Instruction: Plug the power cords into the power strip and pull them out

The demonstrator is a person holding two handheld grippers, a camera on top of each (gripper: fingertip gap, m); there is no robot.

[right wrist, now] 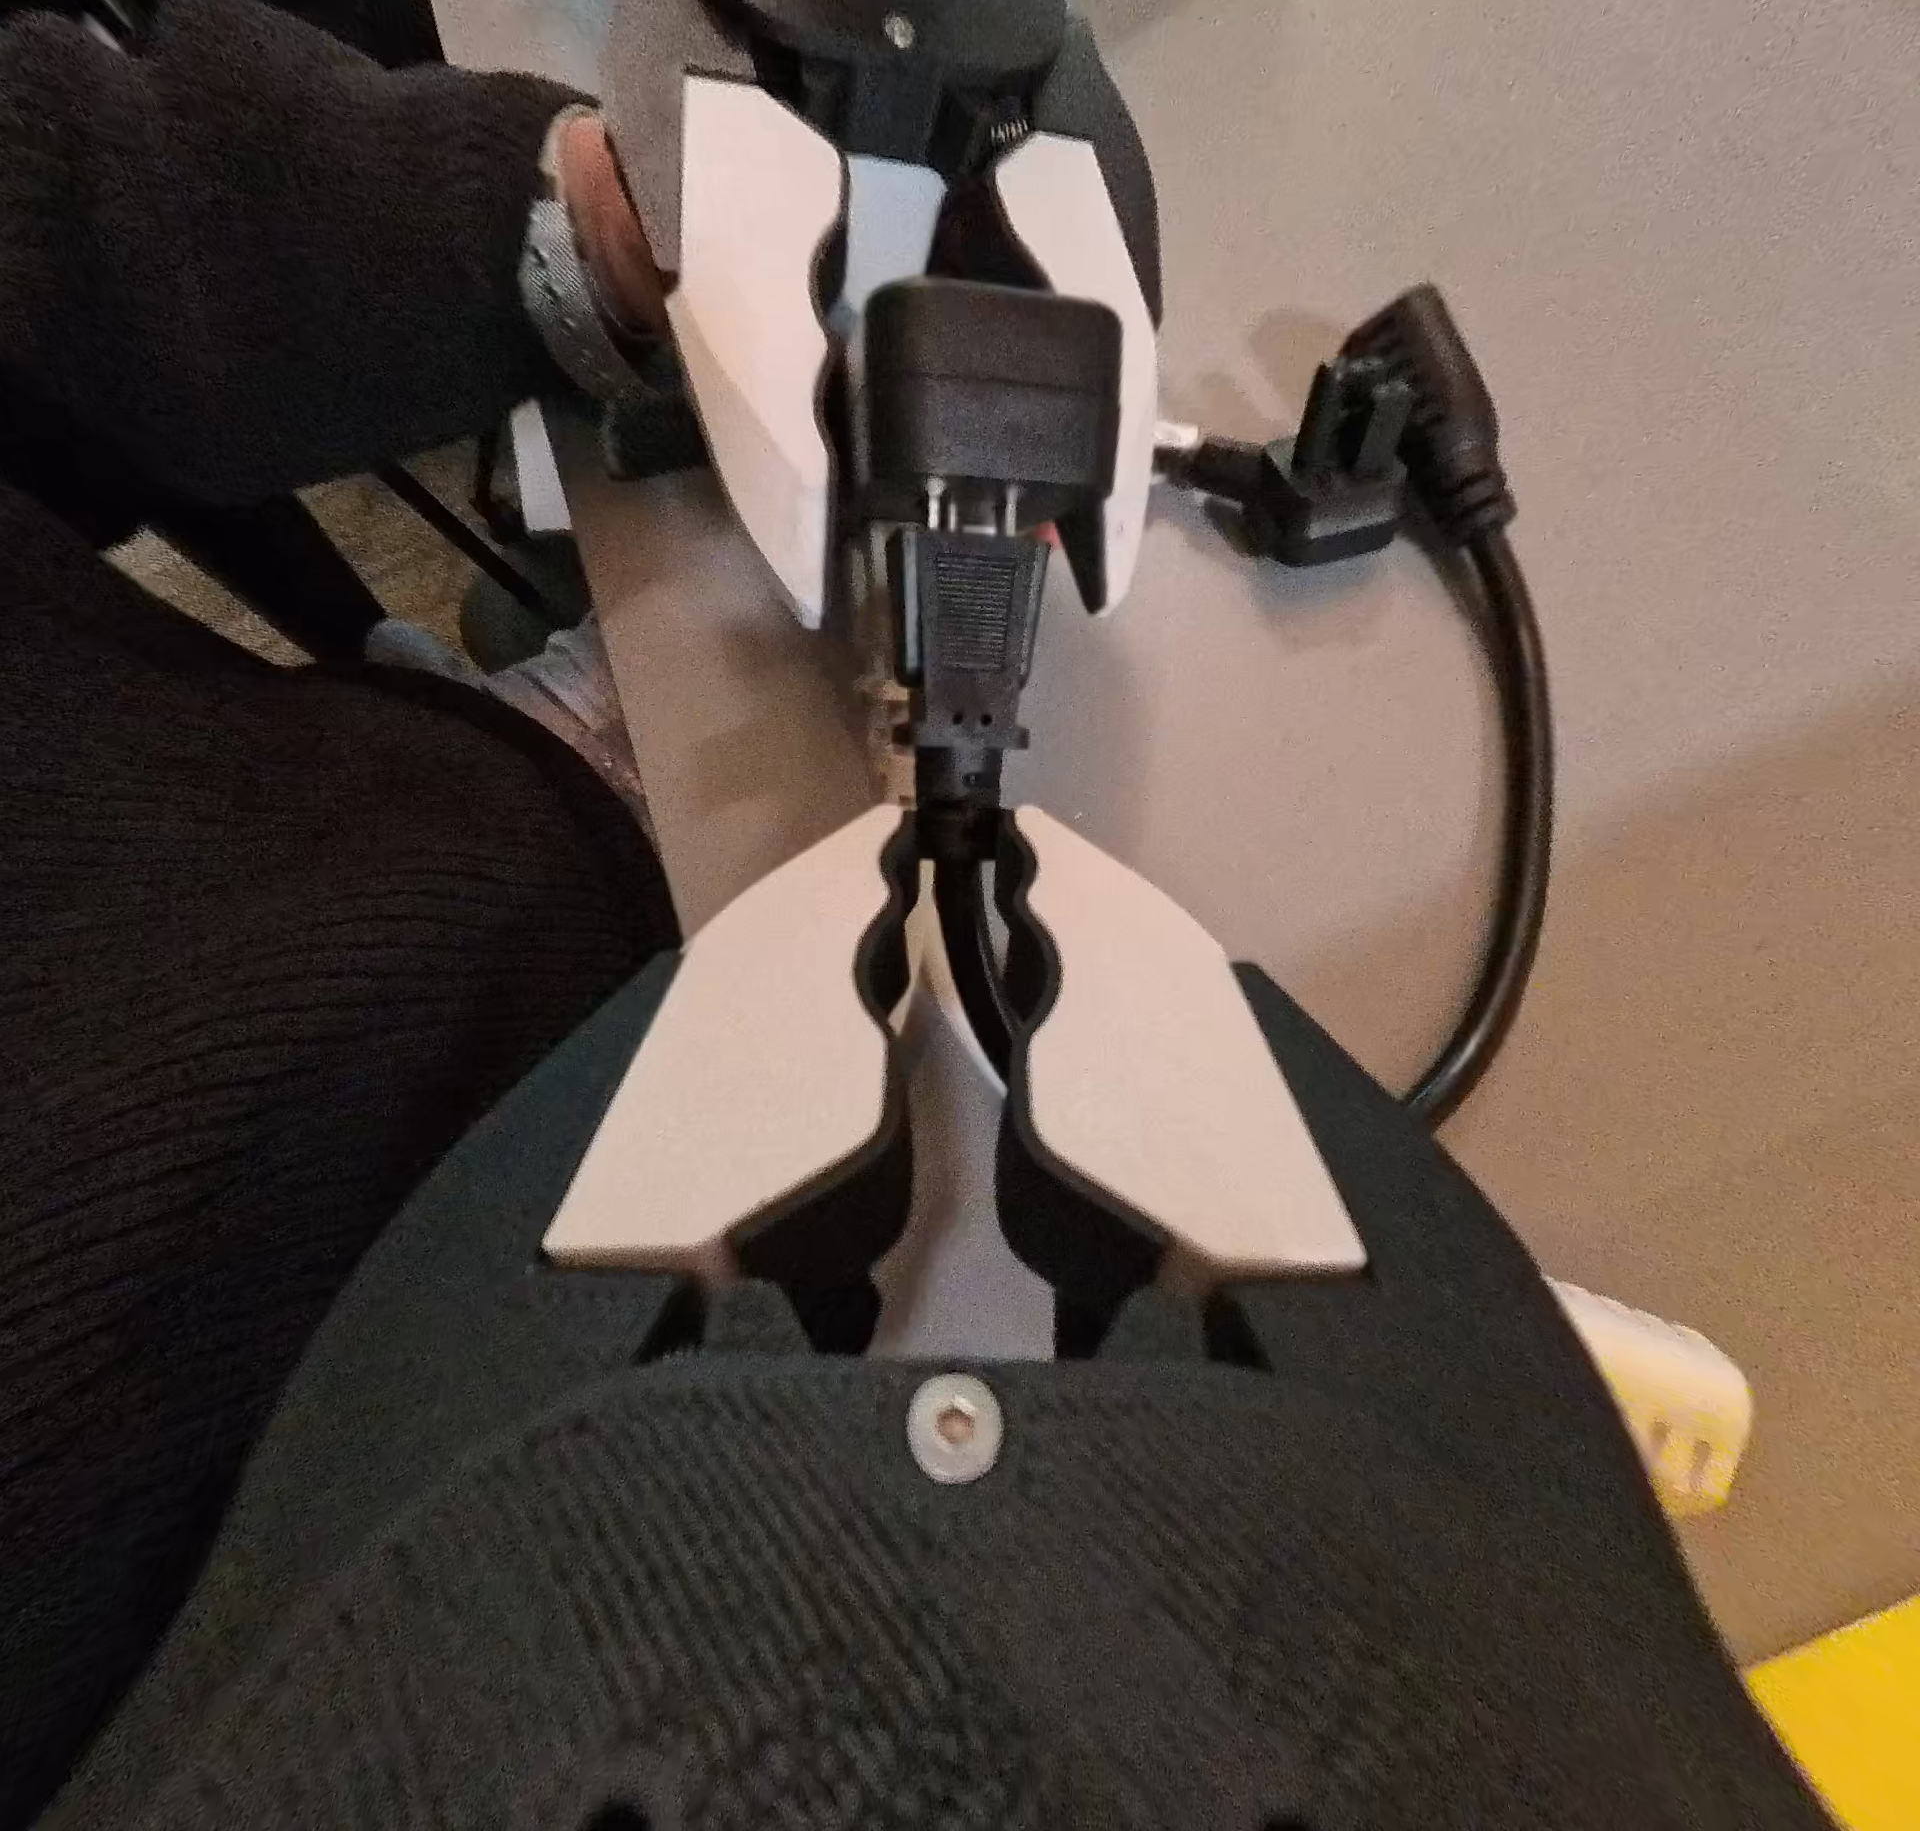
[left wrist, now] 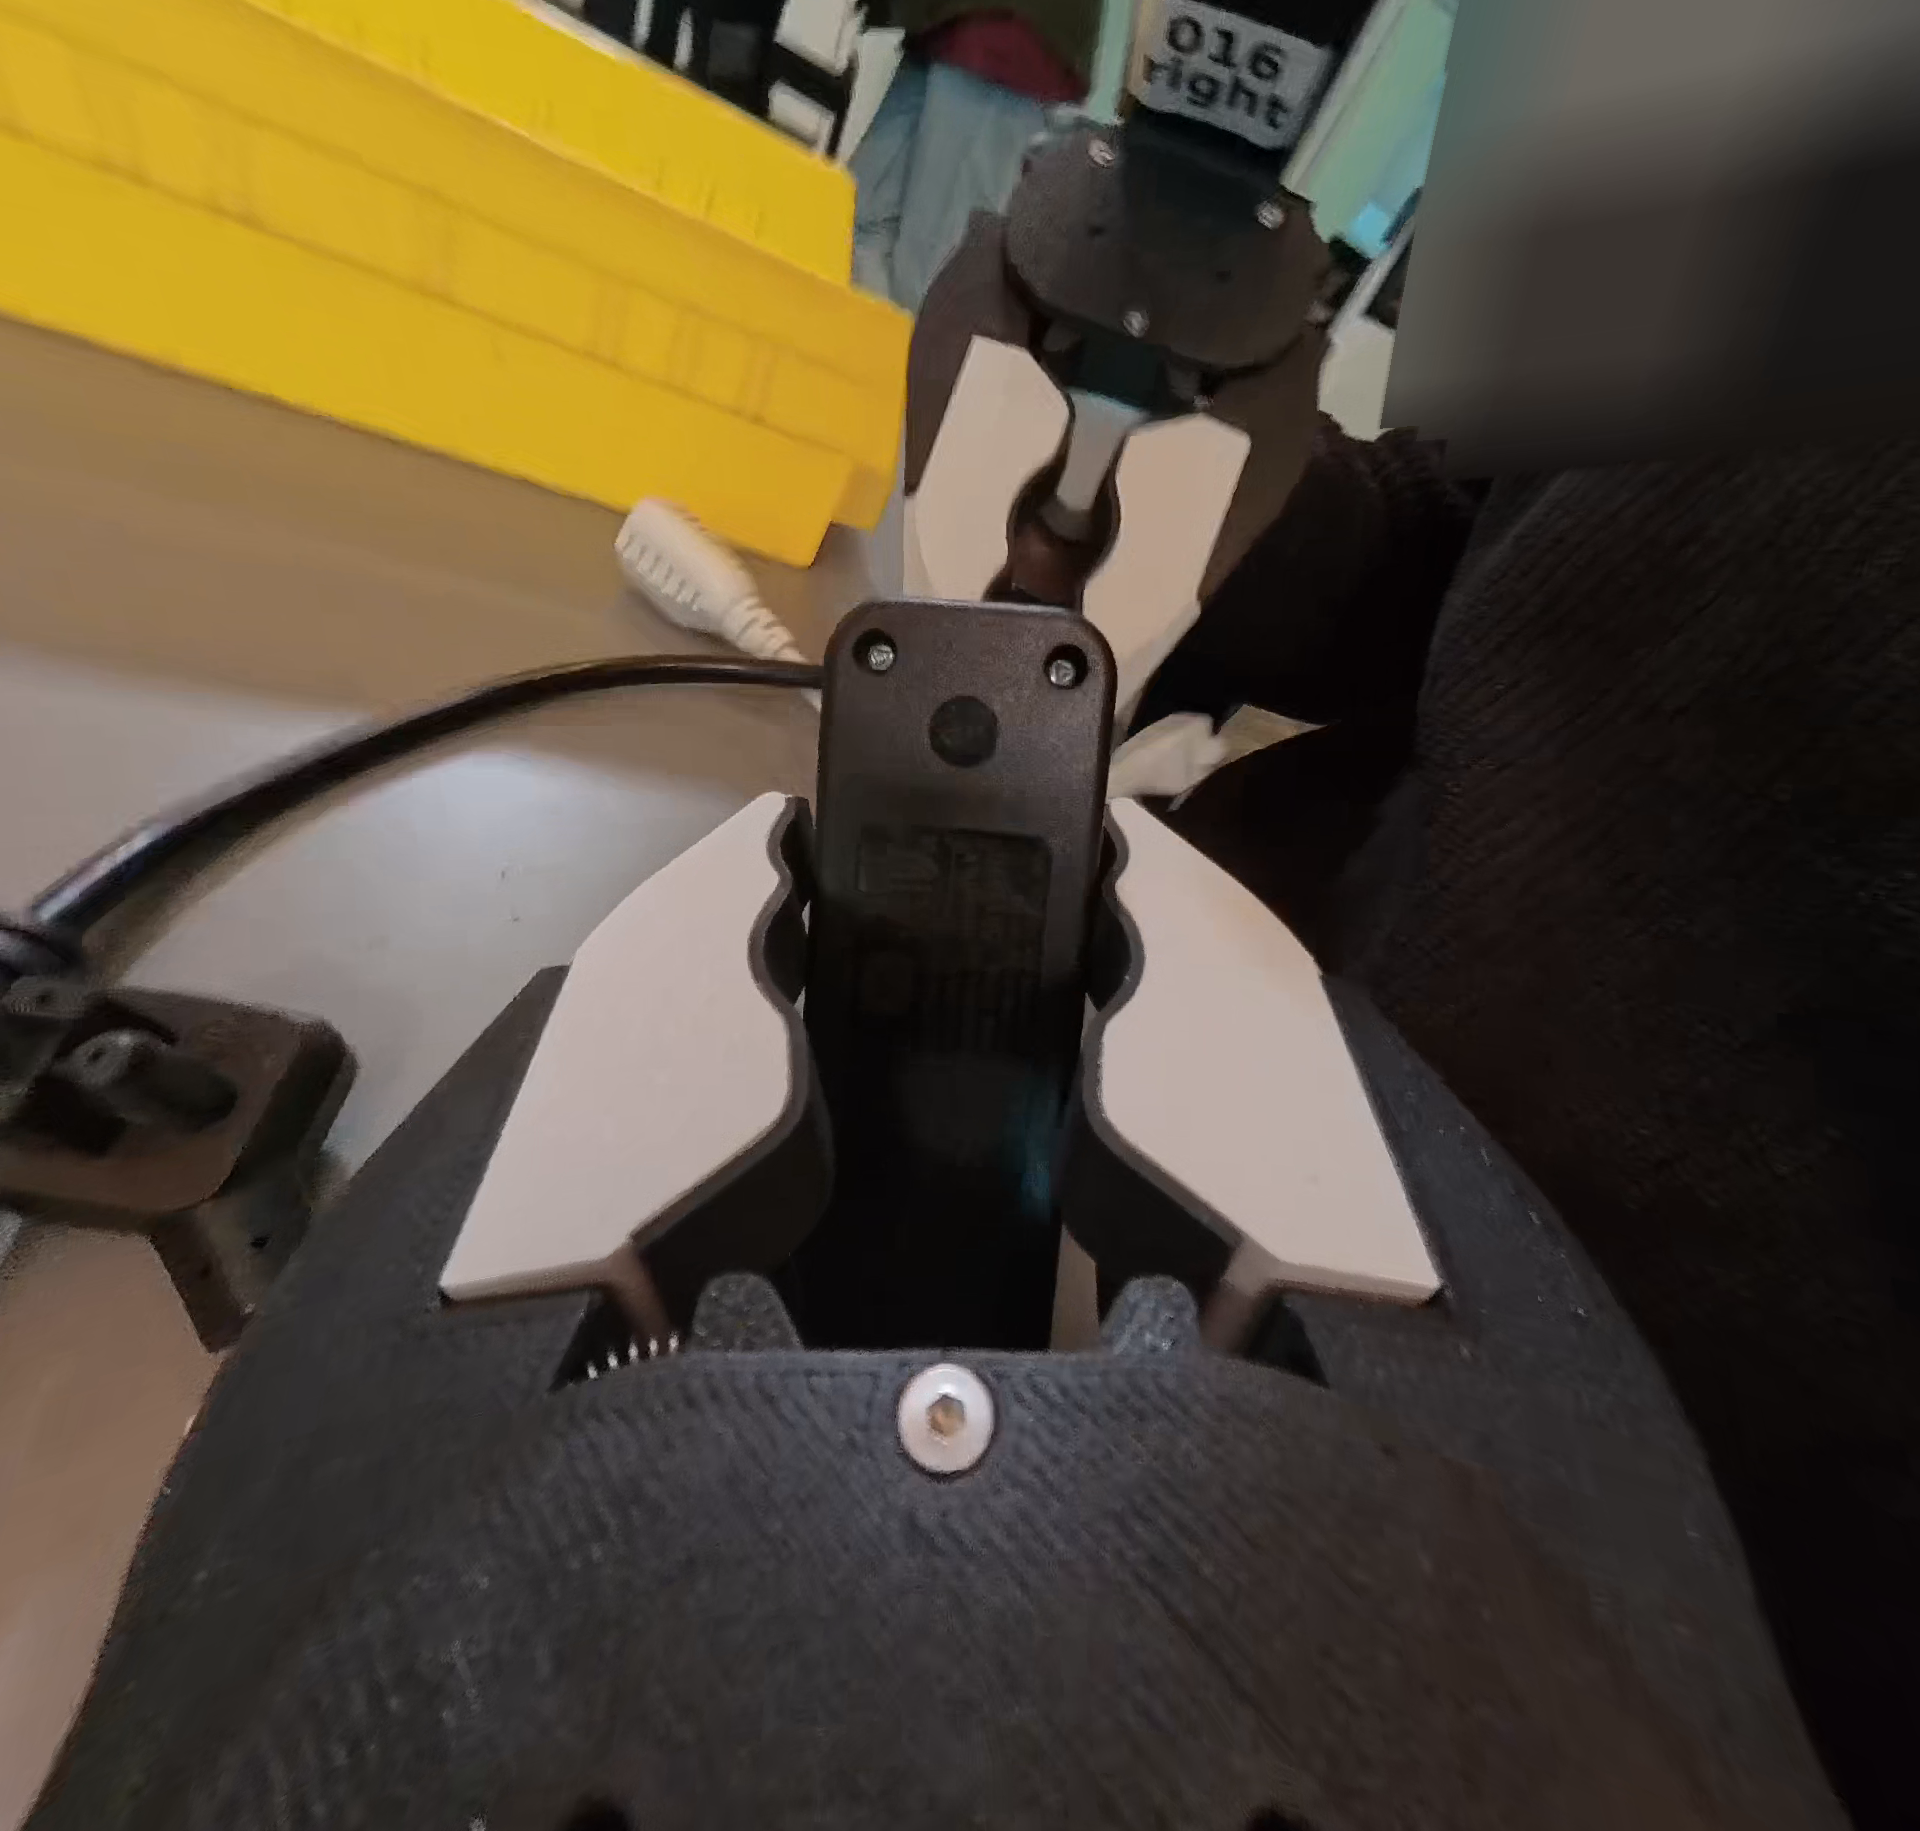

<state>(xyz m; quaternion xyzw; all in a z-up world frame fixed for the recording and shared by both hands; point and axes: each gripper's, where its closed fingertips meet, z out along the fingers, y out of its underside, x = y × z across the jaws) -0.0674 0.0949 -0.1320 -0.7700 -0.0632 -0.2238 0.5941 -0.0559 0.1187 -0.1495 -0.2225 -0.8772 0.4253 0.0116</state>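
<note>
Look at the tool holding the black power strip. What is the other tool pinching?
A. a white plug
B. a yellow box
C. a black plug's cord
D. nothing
C: the right tool is shut on the black cord just behind the black plug, whose prongs meet the power strip.

**Background: tabletop and room**

Grey-beige tabletop (left wrist: 312, 555), matte, evenly lit with soft shadows. Stacked yellow blocks (left wrist: 436, 254) sit at its far left edge. Beyond them, dark chair or table legs (left wrist: 675, 5) and standing people (left wrist: 966, 77), blurred. Pale teal wall (left wrist: 1392, 119) behind.
</note>
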